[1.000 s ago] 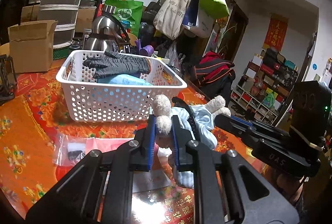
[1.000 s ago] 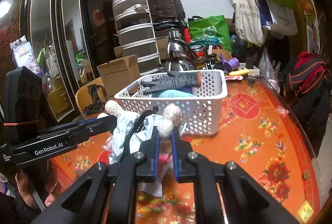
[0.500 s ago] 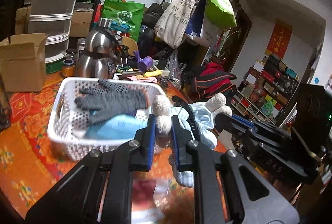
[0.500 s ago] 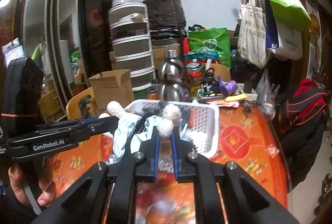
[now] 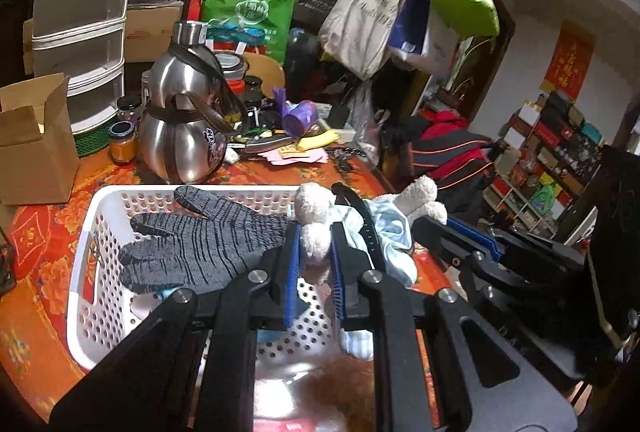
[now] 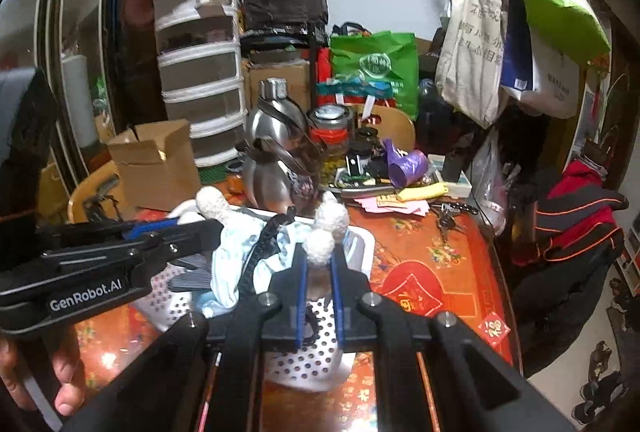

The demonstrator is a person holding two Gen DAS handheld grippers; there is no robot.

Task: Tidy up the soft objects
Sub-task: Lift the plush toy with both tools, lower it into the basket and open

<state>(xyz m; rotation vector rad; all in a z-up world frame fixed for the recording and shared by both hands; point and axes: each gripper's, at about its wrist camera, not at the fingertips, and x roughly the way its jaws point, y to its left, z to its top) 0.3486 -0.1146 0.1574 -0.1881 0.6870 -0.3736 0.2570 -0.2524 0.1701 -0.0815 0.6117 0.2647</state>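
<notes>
A table [image 6: 424, 264] under a red and orange flowered cloth carries a white perforated basket [image 5: 86, 264] near its front. Behind the basket stand two steel kettles [image 5: 182, 147], small jars [image 5: 122, 141] and a cardboard box [image 5: 34, 147]. Pink papers [image 5: 296, 155], a yellow cloth [image 6: 422, 191] and keys [image 6: 450, 213] lie towards the back edge.

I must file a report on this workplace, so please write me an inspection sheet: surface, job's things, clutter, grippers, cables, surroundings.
Surface: table with a red and orange flowered cover.
Job's things: plush toy in pale blue clothing held above the white basket; grey glove lies in the basket.
Clutter: steel kettles, cardboard box, purple cup, jars, papers, keys.
Grippers: left gripper and right gripper each shut on a limb of the plush toy.
Cables: nothing seen.
Surroundings: drawer tower, coat stand with bags, green bag.
</notes>
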